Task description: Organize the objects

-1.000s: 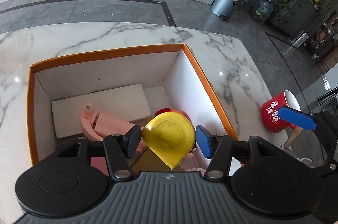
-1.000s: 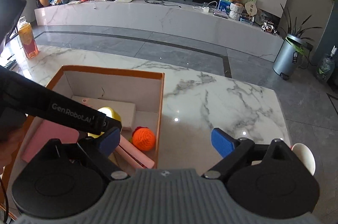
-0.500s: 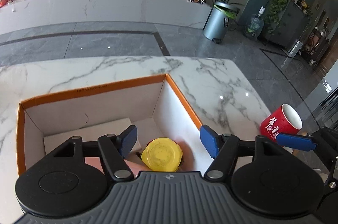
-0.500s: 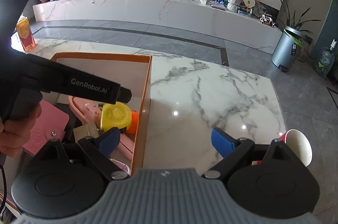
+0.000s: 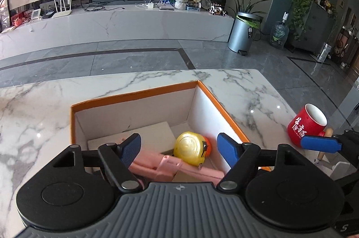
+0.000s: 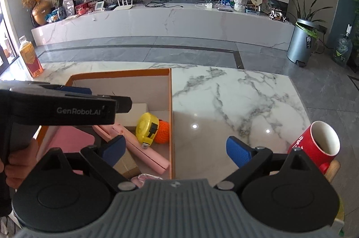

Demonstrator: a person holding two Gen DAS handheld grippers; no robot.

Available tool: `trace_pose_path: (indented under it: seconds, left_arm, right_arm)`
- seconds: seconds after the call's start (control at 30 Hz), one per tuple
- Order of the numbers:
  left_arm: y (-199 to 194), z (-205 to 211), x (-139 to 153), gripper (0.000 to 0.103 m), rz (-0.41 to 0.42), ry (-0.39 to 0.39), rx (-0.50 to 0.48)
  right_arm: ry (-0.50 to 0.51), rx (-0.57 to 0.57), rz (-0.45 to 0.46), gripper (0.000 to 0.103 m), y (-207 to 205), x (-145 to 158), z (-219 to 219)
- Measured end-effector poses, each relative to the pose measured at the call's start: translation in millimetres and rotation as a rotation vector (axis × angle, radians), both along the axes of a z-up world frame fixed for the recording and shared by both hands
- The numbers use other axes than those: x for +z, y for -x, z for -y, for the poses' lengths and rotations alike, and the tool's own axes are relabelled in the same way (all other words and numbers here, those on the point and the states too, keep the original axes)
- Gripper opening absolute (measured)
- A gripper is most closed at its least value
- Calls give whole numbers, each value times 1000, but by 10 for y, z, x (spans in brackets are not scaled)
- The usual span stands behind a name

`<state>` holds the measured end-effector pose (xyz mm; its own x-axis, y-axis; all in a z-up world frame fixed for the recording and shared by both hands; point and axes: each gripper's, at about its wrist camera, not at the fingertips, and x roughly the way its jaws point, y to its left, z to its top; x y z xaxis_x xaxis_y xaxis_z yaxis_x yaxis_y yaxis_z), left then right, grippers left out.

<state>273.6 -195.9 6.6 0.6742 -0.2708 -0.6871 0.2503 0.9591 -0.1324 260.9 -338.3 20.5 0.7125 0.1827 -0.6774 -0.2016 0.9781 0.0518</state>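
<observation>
Item: yellow tape measure (image 5: 190, 147), round, on its side in the orange-rimmed box (image 5: 134, 94), against an orange ball (image 6: 162, 132).

My left jaws (image 5: 178, 147): just opening, wide, above the box, empty.

My right jaws (image 6: 174, 150): wide, empty, straddling the box's right wall.

We see a glossy, veined marble table (image 6: 235, 103), a matt cardboard box (image 5: 134, 94) with an orange rim, a shiny yellow plastic tape measure (image 5: 190, 147), a fuzzy knitted orange ball (image 6: 162, 132), and a glazed red ceramic mug (image 6: 318, 143).
</observation>
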Motion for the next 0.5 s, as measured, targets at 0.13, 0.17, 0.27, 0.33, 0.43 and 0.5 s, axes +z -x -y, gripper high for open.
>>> trace_pose_path:
  seconds: [0.13, 0.17, 0.27, 0.33, 0.43, 0.5]
  left_arm:
    - [339, -282, 106, 85, 47, -26, 52]
    - [416, -351, 136, 85, 54, -41, 69]
    - [642, -536, 212, 84, 81, -57, 112]
    - [789, -612, 263, 84, 111, -76, 114]
    - [1026, -690, 329, 81, 177, -128, 127]
    - [1178, -732, 341, 84, 217, -164, 159]
  right_arm:
    - [-45, -3, 12, 97, 201, 71, -180]
    - [-52, 1, 15, 97, 248, 87, -226]
    - [-66, 2, 26, 98, 401, 124, -390]
    - [-72, 5, 41, 98, 503, 145, -493]
    - [-77, -4, 85, 98, 697, 155, -658]
    - [-76, -11, 108, 98, 838, 145, -772]
